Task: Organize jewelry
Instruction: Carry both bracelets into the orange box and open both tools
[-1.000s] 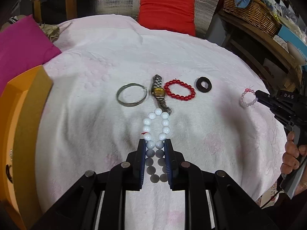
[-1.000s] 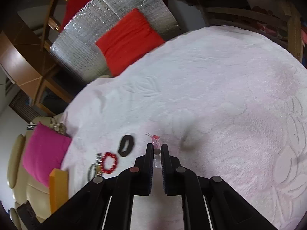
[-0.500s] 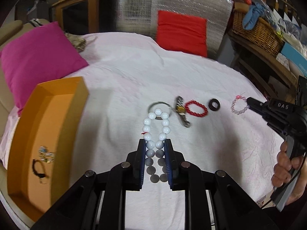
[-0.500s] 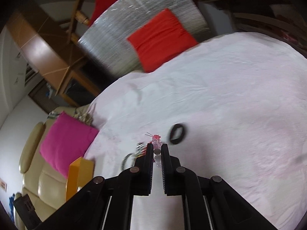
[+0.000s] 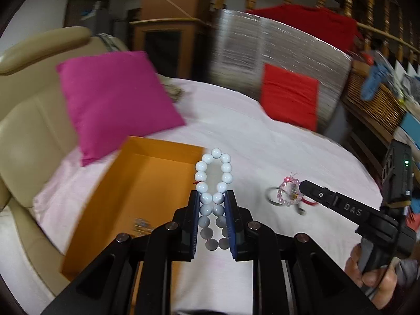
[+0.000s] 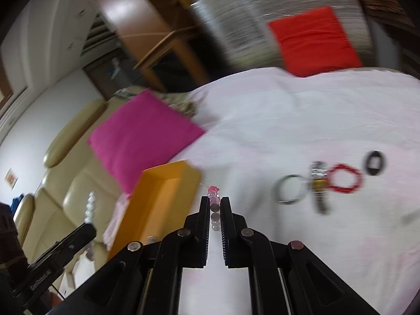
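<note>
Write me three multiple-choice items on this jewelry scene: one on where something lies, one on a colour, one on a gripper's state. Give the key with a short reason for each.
1. Where does the red bead bracelet lie?
A. Inside the orange box
B. On the white cloth, between the watch and the black ring
C. On the pink cushion

2. What colour are the beads held by the left gripper?
A. White
B. Green
C. Black

3. What is the state of the right gripper?
A. Wide open and empty
B. Shut on the silver bangle
C. Shut on the pink bead bracelet

Key:
1 B: the right wrist view shows it on the white cloth, with the watch to one side and the black ring to the other.
2 A: the white bead bracelet stands up between its fingers.
3 C: the pink bead bracelet is pinched between narrow jaws, and hangs from its tip in the left wrist view.
</note>
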The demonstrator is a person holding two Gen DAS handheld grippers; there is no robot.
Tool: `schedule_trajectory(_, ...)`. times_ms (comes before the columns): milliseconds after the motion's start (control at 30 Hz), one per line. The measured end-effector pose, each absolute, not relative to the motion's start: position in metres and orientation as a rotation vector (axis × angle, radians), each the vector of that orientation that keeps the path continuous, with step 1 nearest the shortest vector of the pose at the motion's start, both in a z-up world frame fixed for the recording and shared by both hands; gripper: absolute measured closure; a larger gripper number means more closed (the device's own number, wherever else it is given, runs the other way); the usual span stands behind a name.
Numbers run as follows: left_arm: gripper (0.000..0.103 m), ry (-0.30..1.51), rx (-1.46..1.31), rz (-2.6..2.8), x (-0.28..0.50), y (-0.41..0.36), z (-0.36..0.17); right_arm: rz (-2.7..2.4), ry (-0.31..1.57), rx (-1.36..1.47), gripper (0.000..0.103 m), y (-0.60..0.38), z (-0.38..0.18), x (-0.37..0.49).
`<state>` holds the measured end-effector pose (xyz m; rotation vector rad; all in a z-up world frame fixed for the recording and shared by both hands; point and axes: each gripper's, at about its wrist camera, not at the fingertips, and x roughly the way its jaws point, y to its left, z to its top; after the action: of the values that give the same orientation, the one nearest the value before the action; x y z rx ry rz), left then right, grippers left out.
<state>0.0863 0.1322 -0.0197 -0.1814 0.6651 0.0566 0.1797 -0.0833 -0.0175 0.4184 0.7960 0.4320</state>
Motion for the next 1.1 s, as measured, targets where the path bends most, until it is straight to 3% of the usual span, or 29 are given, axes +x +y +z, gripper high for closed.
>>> schedule_trajectory(233,0.083,0.737,-0.211,0.205,0.099,0.22,-0.043,0.536,0.85,0.351,0.094,0.02,-0.01,0.209)
schedule_trajectory(400,0.083,0.882,-0.22,0.256,0.127,0.259,-0.092,0.547,0.913,0.325,0.094,0.062,-0.03,0.23)
schedule_trajectory(700,0.083,1.056,-0.219,0.333,0.154,0.283,-0.156,0.518,1.032,0.243,0.094,0.095,-0.081,0.255)
schedule_trajectory(900,0.083,1.107,-0.214,0.38,0.161,0.287,-0.167,0.509,1.074,0.257,0.093,0.092,-0.092,0.268)
schedule_trajectory(1000,0.062,1.105,-0.209,0.401,0.16,0.286,-0.163,0.528,1.052,0.289,0.093,0.079,-0.086,0.268)
schedule_trajectory(1100,0.056,1.063,-0.175,0.422,0.159,0.276,-0.148,0.525,1.005,0.313,0.091,0.056,-0.075,0.266)
